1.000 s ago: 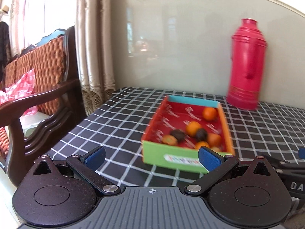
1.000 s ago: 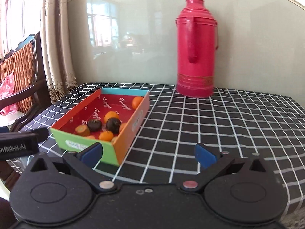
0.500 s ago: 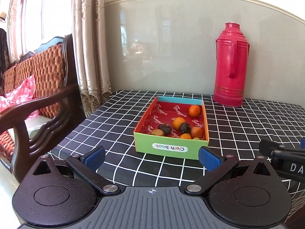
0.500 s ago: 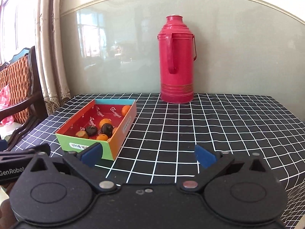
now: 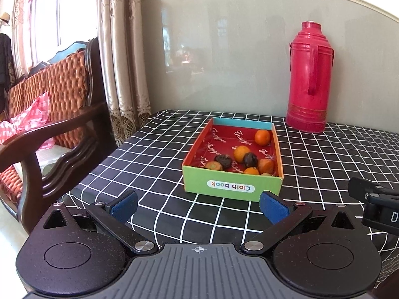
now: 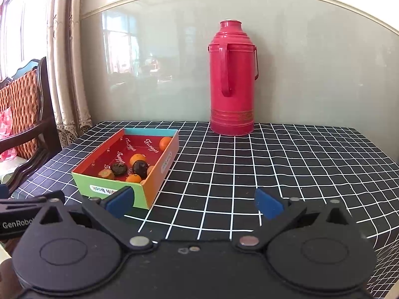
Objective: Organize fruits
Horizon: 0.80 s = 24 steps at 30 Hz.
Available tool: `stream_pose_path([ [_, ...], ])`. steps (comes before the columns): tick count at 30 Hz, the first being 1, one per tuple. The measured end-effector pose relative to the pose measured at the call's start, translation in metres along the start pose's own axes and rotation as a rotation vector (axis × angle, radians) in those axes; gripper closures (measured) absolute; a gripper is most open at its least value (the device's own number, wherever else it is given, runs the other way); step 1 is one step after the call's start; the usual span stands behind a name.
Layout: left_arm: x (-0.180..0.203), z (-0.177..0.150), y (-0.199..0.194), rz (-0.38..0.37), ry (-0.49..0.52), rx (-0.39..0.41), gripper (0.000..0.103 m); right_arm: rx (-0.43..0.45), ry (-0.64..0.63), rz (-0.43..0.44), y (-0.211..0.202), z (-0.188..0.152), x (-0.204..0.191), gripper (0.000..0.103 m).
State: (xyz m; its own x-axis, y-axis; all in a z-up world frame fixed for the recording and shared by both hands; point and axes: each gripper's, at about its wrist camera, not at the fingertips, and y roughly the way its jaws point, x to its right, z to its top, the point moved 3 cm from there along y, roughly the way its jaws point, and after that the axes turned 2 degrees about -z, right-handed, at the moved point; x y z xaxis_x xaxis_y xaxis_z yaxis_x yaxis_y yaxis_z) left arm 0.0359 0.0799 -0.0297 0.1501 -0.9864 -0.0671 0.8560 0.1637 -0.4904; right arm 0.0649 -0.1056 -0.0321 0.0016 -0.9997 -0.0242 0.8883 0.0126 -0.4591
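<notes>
A colourful cardboard box (image 5: 232,186) with a green front marked "Cloth book" sits on the checked table; it also shows in the right wrist view (image 6: 159,172). Inside lie several small oranges (image 5: 262,137) (image 6: 136,159) and two dark fruits (image 5: 250,159) (image 6: 140,169). My left gripper (image 5: 198,205) is open and empty, just short of the box's front. My right gripper (image 6: 194,201) is open and empty, in front of the box's right corner, over the cloth.
A tall red thermos (image 5: 309,79) (image 6: 232,79) stands at the back by the wall. A wooden chair (image 5: 49,129) with an orange cushion stands left of the table. The black checked tablecloth (image 6: 274,169) stretches right of the box.
Both grippers have drawn back from the box and risen a little; the box and thermos look farther away. Both stay open.
</notes>
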Motion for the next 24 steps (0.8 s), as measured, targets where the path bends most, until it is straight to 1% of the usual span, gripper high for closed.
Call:
stream_pose_path([
  [13,-0.0012,0.0024,0.0019,-0.015,-0.010,-0.009,0.000,0.006,-0.011,-0.006,0.0019,0.0022,-0.0050,0.006],
  [24,0.0008,0.0051,0.0040,-0.016,-0.011,-0.011,0.000,0.006,-0.016,-0.032,0.0062,0.0052,-0.0063,0.006],
])
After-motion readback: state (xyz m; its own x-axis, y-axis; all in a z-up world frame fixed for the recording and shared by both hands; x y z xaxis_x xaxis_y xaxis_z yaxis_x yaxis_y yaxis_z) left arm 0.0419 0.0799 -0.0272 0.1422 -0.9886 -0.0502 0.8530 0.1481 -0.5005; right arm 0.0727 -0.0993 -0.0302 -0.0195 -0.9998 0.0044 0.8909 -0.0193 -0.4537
